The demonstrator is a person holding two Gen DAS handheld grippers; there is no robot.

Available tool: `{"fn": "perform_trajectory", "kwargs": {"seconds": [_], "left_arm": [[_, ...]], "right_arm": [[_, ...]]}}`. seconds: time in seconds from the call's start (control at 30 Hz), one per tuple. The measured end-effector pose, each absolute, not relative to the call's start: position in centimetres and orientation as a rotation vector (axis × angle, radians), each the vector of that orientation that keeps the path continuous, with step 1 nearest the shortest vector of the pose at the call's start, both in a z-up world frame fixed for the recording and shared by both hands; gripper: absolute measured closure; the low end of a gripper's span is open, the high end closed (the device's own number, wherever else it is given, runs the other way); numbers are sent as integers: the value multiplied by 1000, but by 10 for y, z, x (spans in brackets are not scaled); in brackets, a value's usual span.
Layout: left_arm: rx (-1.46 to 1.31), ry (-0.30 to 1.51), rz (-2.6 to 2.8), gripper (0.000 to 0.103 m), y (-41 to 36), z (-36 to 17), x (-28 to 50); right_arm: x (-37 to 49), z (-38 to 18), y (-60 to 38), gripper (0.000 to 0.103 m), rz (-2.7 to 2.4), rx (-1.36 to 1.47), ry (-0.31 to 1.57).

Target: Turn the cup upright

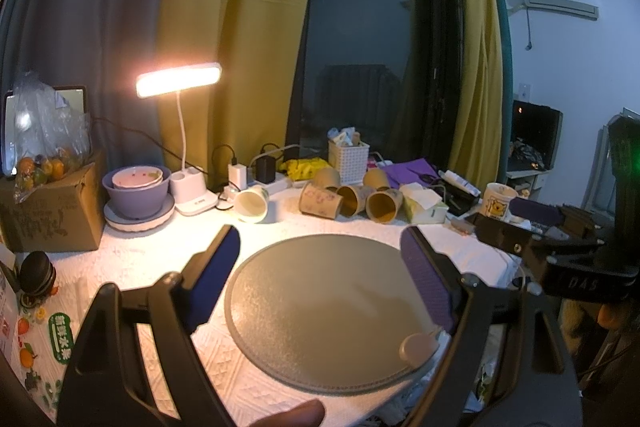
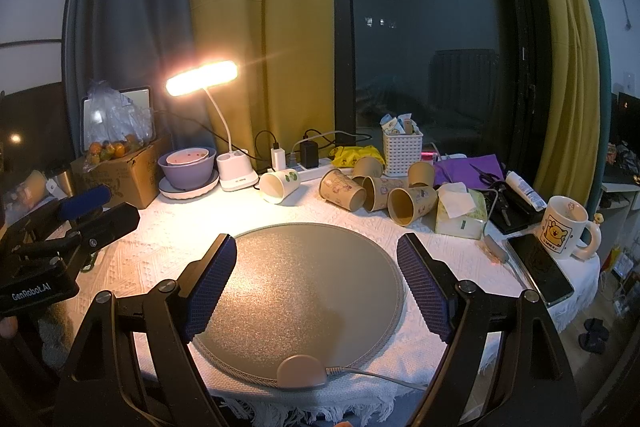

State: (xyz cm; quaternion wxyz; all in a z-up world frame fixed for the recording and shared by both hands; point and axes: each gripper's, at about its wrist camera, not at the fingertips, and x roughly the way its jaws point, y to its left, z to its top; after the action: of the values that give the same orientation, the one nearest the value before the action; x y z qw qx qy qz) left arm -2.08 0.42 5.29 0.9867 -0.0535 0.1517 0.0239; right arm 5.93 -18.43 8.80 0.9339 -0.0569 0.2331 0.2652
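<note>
Both claws wide open, empty: left claw (image 1: 320, 291), right claw (image 2: 316, 287) over round mat (image 2: 304, 287). White cup (image 2: 279, 185) lying at 11 o'clock; brown cups (image 2: 380, 193) crowd 1 o'clock. Risk: cup rolls away, reach clips lamp (image 2: 236, 171).

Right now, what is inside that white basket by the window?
The white basket holds small packets or tubes that stick up above its rim. What lies lower down is hidden by its walls, and the labels are too small to read.
</note>
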Motion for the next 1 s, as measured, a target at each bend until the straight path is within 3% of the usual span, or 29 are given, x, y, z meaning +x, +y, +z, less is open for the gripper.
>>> {"fn": "perform_trajectory", "kwargs": {"seconds": [1.0], "left_arm": [[-87,348,3,20,-5,43,-1]], "right_arm": [[66,84,-189,18,538,-118,488]]}}
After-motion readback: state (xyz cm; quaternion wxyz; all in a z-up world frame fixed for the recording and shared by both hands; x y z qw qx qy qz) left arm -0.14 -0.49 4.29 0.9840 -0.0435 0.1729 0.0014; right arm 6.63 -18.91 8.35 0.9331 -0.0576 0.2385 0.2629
